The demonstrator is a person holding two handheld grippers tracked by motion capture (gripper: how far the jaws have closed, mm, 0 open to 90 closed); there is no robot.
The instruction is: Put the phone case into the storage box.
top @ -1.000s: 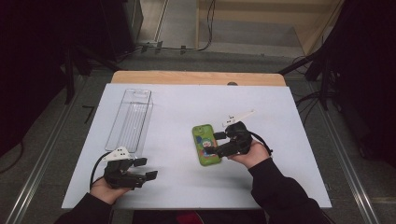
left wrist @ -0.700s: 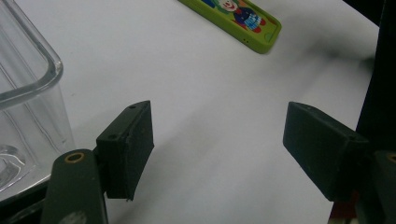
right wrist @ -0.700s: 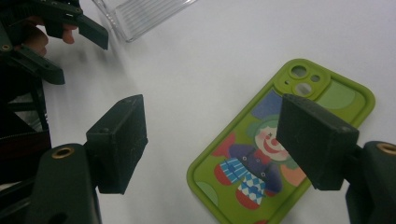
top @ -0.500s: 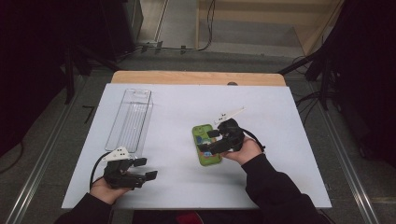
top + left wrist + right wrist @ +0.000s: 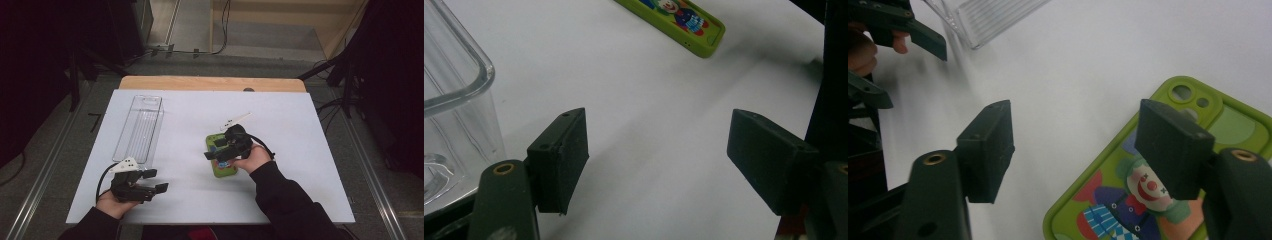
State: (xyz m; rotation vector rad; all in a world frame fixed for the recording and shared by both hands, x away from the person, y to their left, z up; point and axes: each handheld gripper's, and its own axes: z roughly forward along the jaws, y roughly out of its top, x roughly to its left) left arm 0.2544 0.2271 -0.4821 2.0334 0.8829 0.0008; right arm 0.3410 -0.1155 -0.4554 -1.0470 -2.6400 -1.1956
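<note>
One gripper, the right gripper (image 5: 214,151), slid left over the green phone case (image 5: 1168,200), hiding part; jaws closing, unclenched.

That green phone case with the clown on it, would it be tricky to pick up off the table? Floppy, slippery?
Probably a little tricky. The phone case lies flat and thin on the white table, so jaws likely need to catch an edge. It looks like soft rubbery plastic, so it may bend somewhat yet grip well. It seems light and flat, unlikely to roll.
</note>
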